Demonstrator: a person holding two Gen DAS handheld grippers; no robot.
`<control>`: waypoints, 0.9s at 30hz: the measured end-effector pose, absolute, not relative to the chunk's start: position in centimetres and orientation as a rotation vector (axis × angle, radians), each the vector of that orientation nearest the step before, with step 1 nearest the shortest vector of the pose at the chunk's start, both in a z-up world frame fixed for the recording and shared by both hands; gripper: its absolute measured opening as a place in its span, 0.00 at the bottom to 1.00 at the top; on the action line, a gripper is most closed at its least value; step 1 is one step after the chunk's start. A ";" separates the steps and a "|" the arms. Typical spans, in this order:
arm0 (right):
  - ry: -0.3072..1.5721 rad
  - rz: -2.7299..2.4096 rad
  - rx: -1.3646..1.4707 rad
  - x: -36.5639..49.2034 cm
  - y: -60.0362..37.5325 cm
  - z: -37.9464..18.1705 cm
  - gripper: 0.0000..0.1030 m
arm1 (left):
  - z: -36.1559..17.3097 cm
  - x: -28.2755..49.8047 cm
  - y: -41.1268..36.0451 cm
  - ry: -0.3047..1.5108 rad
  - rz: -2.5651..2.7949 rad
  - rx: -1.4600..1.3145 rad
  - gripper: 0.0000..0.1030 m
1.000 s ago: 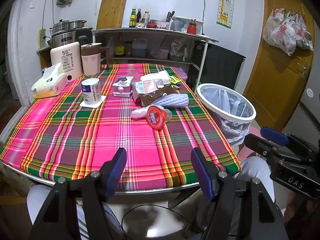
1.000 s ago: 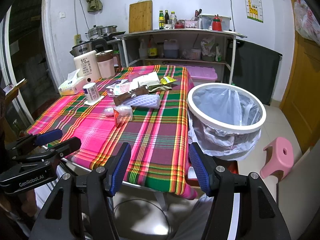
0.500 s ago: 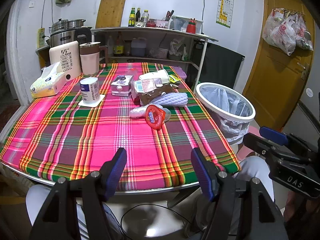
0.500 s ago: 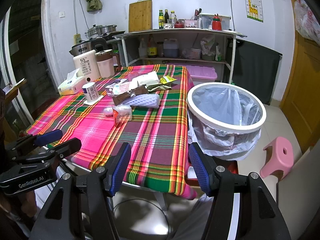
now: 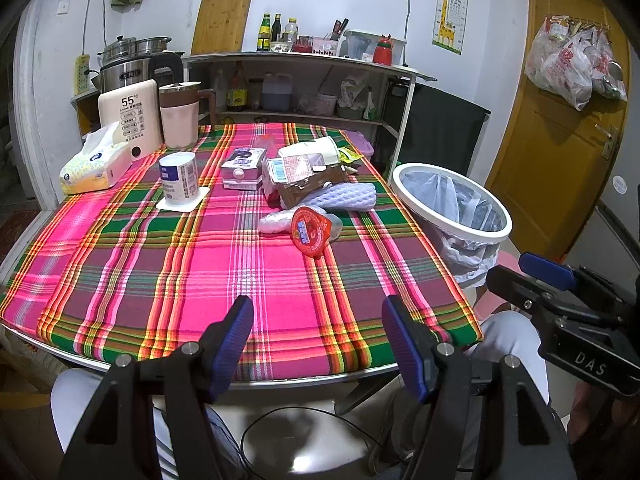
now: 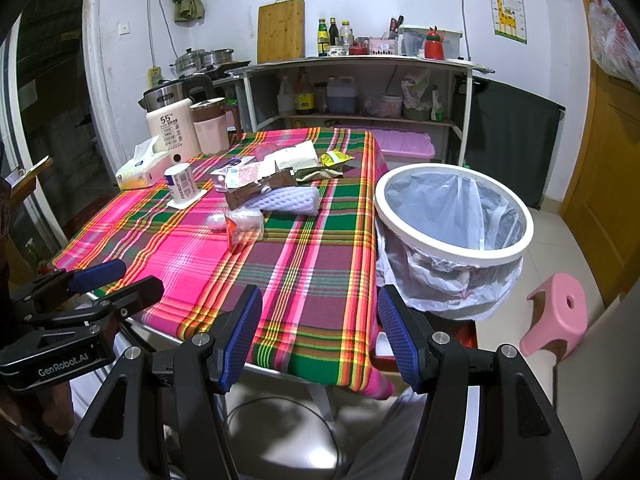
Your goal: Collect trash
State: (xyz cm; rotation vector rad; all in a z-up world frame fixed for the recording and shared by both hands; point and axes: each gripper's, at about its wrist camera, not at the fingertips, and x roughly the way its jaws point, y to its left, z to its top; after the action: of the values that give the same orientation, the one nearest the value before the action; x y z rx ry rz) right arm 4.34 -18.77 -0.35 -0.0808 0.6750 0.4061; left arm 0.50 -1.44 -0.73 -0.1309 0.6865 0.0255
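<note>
Almost nothing has moved since the earlier frames: both views have drifted only slightly, the table contents sit in the same layout, and neither gripper has closed or advanced.

Left gripper [image 5: 316, 338]: jaws spread wide, nothing between them, held at the near edge of the plaid tablecloth [image 5: 168, 264]. Right gripper [image 6: 320, 338]: jaws likewise released and empty, held off the table's near right corner.

Trash sits in a cluster at mid-table, toward the far right. Nearest piece is the red-lidded jelly cup [image 5: 311, 231], lying tipped on its side with the lid facing the left camera. Just behind it, touching or nearly so, a crumpled clear wrapper [image 5: 276, 222]. Further back: lavender foam sleeve [image 5: 348, 197], long axis running left-right across the table, with a brown packet [image 5: 308, 188] resting on it.

Key relation: in the left view the jelly cup lies almost dead ahead of the jaws, well apart, up the table. In the right view the same cup [image 6: 240, 232] is ahead and off to the left. Judgement: the left gripper has the straighter line; the right one is closer to the lined bin [image 6: 454, 216], which stands on the floor just beside the table's right edge.

Judgement: collection not yet begun; the bin liner looks empty from here.
</note>
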 end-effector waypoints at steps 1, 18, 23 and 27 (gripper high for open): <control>0.675 0.406 -0.081 4.3 -18.8 -0.4 0.59 | -0.9 0.6 -1.4 0.688 0.024 -0.132 0.66; 0.714 0.426 -0.088 6.9 -18.0 -1.2 0.59 | -1.8 4.1 0.7 0.716 0.008 -0.152 0.66; 0.737 0.444 -0.098 8.5 -17.2 -1.7 0.59 | -2.4 5.8 1.4 0.731 0.011 -0.157 0.66; 0.747 0.453 -0.107 9.6 -16.5 -1.9 0.59 | -2.6 7.2 1.8 0.742 -0.010 -0.165 0.67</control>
State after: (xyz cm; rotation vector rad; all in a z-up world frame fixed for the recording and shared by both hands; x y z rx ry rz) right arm 9.65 -16.46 -1.87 -0.1071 0.7469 0.4528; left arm 7.21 1.82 -2.60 -0.1650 0.7419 -0.0098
